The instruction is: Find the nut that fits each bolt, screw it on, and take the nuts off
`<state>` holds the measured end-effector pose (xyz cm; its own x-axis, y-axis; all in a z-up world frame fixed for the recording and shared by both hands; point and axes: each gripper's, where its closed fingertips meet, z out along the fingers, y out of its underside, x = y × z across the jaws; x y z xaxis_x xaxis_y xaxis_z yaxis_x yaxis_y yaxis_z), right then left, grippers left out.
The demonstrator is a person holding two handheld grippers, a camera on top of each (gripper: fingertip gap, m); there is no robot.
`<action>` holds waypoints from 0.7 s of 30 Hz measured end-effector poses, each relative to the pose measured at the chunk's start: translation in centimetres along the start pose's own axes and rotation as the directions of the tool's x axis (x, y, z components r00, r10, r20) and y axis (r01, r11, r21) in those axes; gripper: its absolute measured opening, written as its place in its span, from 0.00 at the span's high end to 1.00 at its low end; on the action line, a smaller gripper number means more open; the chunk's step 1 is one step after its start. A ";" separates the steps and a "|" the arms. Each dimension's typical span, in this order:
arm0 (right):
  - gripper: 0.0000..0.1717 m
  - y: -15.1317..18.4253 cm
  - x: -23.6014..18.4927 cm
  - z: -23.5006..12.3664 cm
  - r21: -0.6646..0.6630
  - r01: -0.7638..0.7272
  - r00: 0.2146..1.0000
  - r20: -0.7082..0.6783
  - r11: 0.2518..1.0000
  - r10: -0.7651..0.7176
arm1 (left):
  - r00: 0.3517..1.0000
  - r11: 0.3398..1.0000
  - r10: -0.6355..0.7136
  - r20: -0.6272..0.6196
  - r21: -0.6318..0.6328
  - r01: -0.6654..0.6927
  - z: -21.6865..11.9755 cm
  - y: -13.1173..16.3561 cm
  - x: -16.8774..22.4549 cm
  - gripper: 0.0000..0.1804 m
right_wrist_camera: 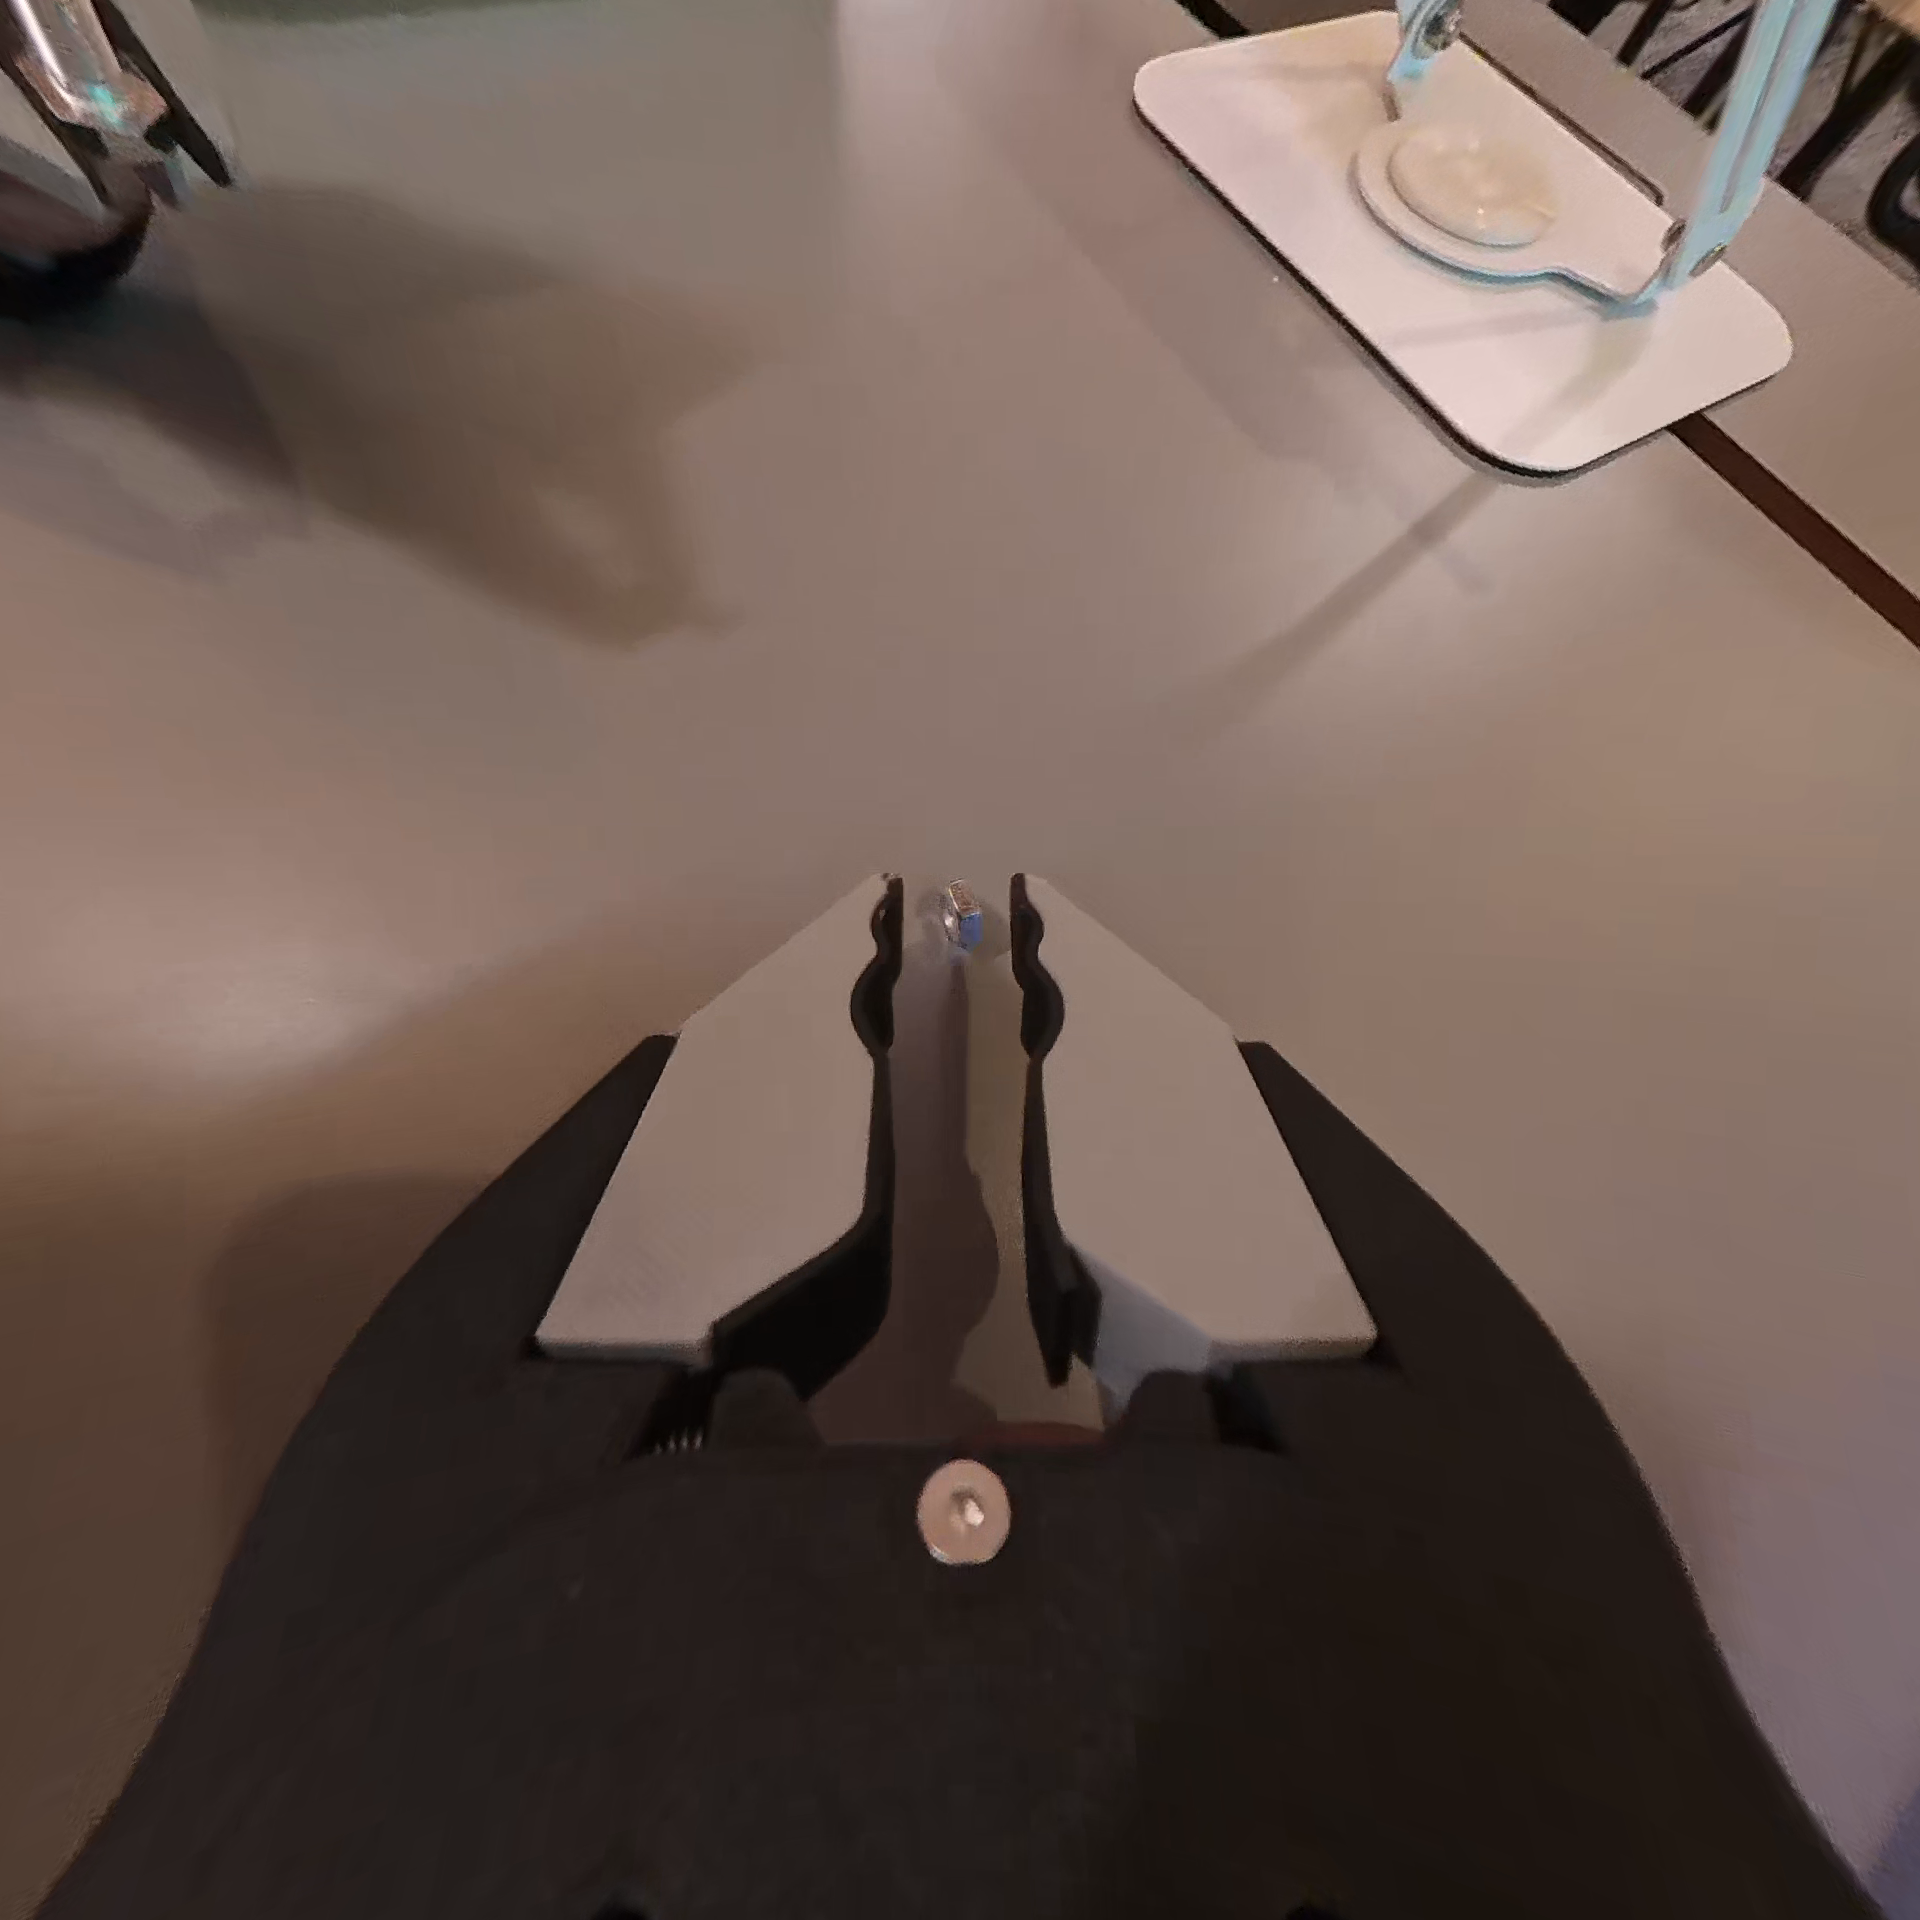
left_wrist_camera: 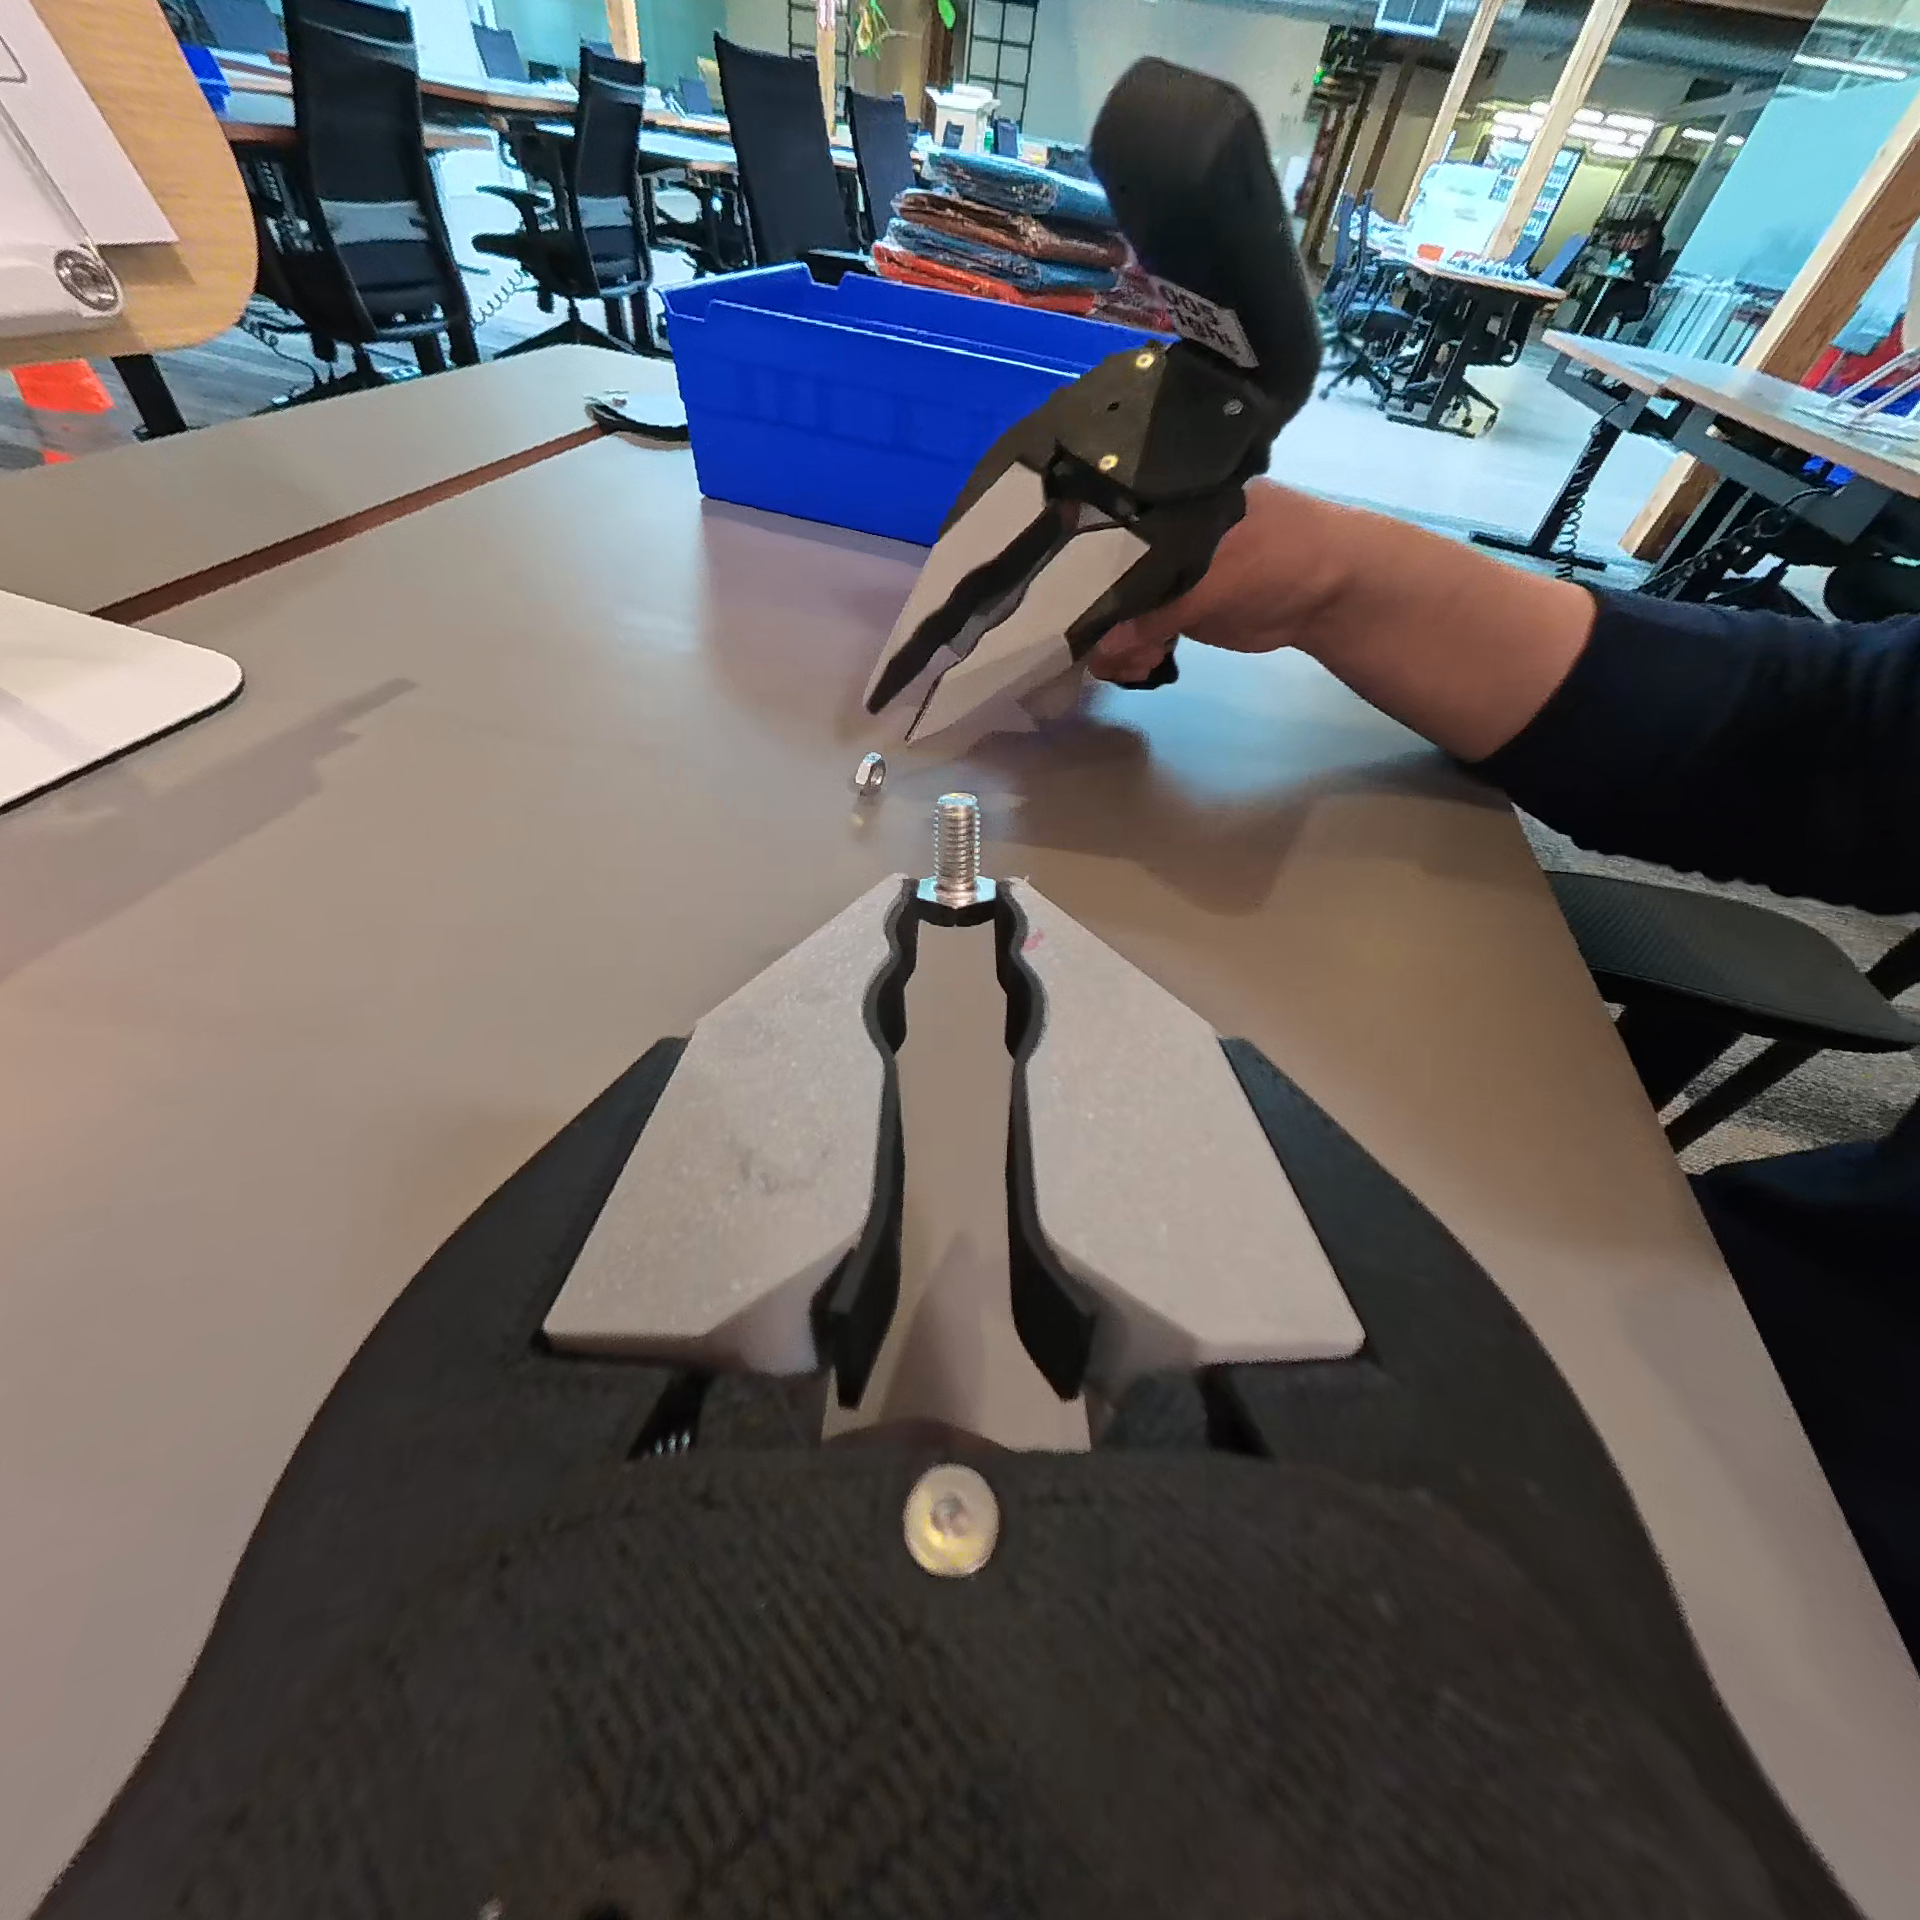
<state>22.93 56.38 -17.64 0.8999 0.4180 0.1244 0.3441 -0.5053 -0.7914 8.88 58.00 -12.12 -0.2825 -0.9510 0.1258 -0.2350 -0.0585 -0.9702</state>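
Bolt (left_wrist_camera: 957,840) upright, head gripped by left tongs (left_wrist_camera: 957,902); right tongs (right_wrist_camera: 951,914) open around nut (right_wrist_camera: 961,916).

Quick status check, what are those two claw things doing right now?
Left gripper clamps the bolt by its head, thread up. Right gripper open, its fingers clear of the nut on the table. Nothing in the way.

Open grey tabletop (left_wrist_camera: 436,831) is left on the left side, bounded only by a white stand base (left_wrist_camera: 94,696) at the edge. The far side is blocked by a blue bin (left_wrist_camera: 831,416). The middle is crowded: an upright bolt (left_wrist_camera: 957,847), a loose nut (left_wrist_camera: 868,772) just beyond it, and the right gripper (left_wrist_camera: 894,722) poised close over the nut.
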 end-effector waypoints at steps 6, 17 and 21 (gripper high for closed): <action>0.98 1.7 0.3 1.8 -0.121 -0.001 0.999 0.050 0.993 0.008 | 1.000 1.000 0.005 -0.006 -0.007 -0.005 0.1 0.1 0.1 0.93; 0.93 -0.3 1.6 0.7 -0.031 -0.091 0.993 0.072 0.995 0.093 | 1.000 1.000 0.003 -0.014 -0.013 -0.003 0.1 0.2 0.3 0.93; 0.97 0.2 0.6 0.9 -0.057 -0.048 0.996 0.078 0.997 0.052 | 1.000 1.000 0.000 -0.016 -0.014 0.000 0.1 0.2 0.3 0.93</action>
<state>23.27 57.20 -18.31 0.8931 0.4483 0.0360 0.3153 -0.5669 -0.7611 8.85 57.64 -12.29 -0.2973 -0.9460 0.1289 -0.2480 -0.0539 -0.9673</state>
